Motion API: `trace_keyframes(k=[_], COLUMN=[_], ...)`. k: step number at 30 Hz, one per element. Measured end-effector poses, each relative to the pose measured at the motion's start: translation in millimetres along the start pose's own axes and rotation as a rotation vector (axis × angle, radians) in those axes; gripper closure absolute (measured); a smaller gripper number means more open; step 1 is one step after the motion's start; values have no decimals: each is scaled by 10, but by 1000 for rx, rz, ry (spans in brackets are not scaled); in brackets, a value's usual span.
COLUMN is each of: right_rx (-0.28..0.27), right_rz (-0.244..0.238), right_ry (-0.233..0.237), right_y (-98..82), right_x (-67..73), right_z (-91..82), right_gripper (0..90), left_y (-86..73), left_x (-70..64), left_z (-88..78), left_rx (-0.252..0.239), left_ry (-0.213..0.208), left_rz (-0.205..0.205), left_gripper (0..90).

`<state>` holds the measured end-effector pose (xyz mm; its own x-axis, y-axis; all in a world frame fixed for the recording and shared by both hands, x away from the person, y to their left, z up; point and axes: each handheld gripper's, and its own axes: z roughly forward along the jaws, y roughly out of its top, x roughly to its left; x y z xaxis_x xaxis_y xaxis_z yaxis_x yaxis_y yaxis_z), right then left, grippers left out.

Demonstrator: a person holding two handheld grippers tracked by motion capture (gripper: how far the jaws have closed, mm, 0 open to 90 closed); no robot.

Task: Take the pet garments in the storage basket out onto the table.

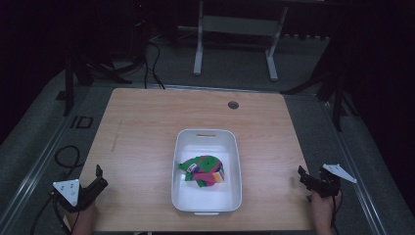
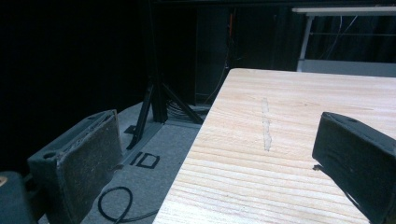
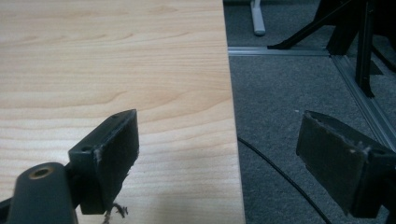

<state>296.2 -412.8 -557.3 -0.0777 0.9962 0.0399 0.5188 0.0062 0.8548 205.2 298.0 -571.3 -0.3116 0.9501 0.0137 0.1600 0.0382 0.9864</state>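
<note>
A white rectangular bin (image 1: 207, 208) stands on the wooden table (image 1: 147, 127), slightly right of centre near the front. Inside it lies a crumpled cloth (image 1: 204, 169) in green, pink and purple. My left gripper (image 1: 99, 177) hovers at the table's front left corner, open, nothing between its jaws (image 2: 224, 163). My right gripper (image 1: 304, 176) sits at the front right edge, also open and empty; in the right gripper view (image 3: 219, 149) its jaws straddle the table's right edge.
A round grommet hole (image 1: 233, 105) sits near the table's far edge. Grey carpet surrounds the table, with black cables (image 1: 68, 156) on the left and stand legs (image 1: 198, 58) behind. A scratch (image 2: 266, 126) marks the wood ahead of the left gripper.
</note>
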Motion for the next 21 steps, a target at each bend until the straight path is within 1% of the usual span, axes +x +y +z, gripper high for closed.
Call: trace_keyframes(k=[1, 2, 4, 5, 9, 10, 11, 12, 14, 15, 17, 18, 20, 21], right_rx=[9, 14, 14, 25, 50, 53, 62, 72, 82, 88, 98, 105, 120, 120], right_rz=[-14, -18, -20, -14, -13, -15, -18, -22, -51, -60, -71, -84, -126, -126], right_ry=[4, 4, -3, 2, 55, 75, 111, 119, 140, 144, 172, 183, 214, 214], right_y=[1, 2, 2, 3, 5, 5, 7, 7, 7, 6, 10, 17, 41, 41], right_x=[12, 18, 24, 19, -17, -28, -49, -58, -87, -98, -118, -124, -134, -134], right_z=[6, 11, 10, 13, 18, 20, 26, 26, 27, 24, 16, 9, -6, -6], right_gripper=[135, 135, 136, 137, 136, 134, 132, 132, 132, 132, 132, 132, 132, 132], left_y=[0, 0, 0, 0, 0, 0, 0, 0, -1, -1, -1, -1, -1, -1], left_x=[-2, -3, -3, -3, -3, -2, -1, -1, 0, 1, 2, 2, 3, 3], left_z=[0, -1, 0, 0, 2, 3, 2, 1, -1, -1, -1, -1, 1, 1], left_rx=[0, 0, 0, 0, 1, 1, 1, 0, -1, -2, -2, -2, -1, -1], left_ry=[1, 0, 0, 0, 0, 0, 1, 1, -1, -1, -3, -2, -4, -4], left_rz=[1, 2, 4, 3, 2, 1, 0, 0, 0, -1, -1, -2, -3, -3], left_gripper=[19, 19, 19, 19, 19, 19, 19, 19, 19, 19, 19, 19, 19, 19])
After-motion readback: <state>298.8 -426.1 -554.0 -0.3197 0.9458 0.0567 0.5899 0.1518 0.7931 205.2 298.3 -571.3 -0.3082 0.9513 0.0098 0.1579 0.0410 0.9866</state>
